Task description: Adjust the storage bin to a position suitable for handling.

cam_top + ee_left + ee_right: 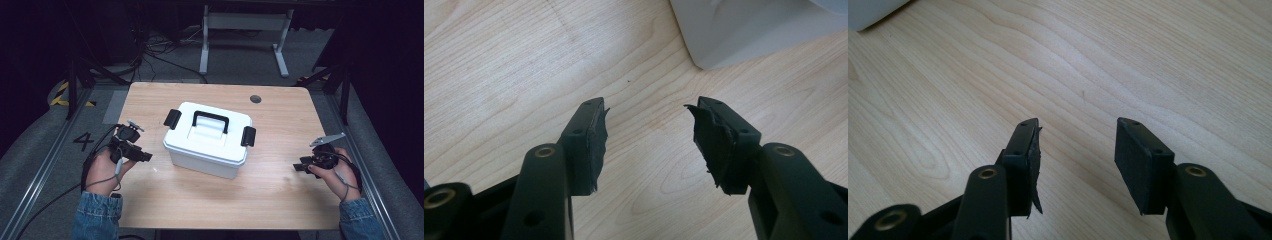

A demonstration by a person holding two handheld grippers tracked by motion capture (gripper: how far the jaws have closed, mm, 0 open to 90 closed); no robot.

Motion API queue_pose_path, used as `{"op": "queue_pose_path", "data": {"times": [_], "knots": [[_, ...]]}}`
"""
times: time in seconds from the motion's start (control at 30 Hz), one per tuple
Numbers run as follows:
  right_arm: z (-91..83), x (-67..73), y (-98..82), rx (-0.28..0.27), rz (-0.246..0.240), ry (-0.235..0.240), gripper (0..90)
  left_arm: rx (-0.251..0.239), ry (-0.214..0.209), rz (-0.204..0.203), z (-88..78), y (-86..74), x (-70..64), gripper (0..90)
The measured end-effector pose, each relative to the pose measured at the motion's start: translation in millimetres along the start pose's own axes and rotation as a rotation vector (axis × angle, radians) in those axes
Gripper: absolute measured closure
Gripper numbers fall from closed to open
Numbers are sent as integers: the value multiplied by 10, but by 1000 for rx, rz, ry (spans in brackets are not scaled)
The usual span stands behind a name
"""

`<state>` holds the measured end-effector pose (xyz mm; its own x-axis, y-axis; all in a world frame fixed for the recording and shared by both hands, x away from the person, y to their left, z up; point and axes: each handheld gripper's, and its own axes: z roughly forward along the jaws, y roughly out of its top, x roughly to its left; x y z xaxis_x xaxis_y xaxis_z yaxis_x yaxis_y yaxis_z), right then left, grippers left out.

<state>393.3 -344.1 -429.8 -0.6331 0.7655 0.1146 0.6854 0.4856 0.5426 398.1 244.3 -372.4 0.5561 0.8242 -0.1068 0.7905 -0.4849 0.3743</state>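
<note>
I've got the white storage box (207,140) sitting mid-table, lid on, black carry handle (210,120) lying flat on top. One black latch (171,119) on its left end, a second latch (248,136) on its right end; I can't tell if they're clipped down.

Left gripper (145,157) is just off the box's left side, near but not touching, jaws pointing toward it. From the left gripper view (646,127) the jaws stand wide apart with nothing between them, only bare wooden table (524,65) under the gap. The box's lower corner (744,35) sits just ahead and to the right of the tips. Pad rubber on both jaws looks torn at the edges.

Right gripper (299,167) is well apart from the box's right end, close to the table's right edge, held in the person's hand (332,172). In the right gripper view (1078,142) the jaws are also spread wide, empty, over bare wood. A sliver of the box (870,12) shows far off in the top left corner there.

Both sleeves (97,215) are on the near side of the box.
</note>
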Motion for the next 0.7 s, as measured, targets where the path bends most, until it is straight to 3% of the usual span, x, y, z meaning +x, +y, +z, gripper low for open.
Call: {"op": "queue_pose_path", "data": {"times": [0.17, 0.3, 0.37, 0.5, 0.7], "knots": [[30, 20, 24, 16, -14, 6, 509, 0, -2, -2, -8, 8, 0, 475], [31, 41, 91, 5, -29, 23, 511, -1, -13, -28, -13, -5, -8, 474], [25, 47, 114, 1, -32, 22, 514, -6, -8, -16, -17, -5, 4, 474], [-23, 99, 208, -23, -29, 38, 520, -12, -10, -22, -26, -9, -1, 474], [-165, 189, 452, -44, -79, 50, 519, -6, -8, -18, -29, -3, -7, 474]]}}
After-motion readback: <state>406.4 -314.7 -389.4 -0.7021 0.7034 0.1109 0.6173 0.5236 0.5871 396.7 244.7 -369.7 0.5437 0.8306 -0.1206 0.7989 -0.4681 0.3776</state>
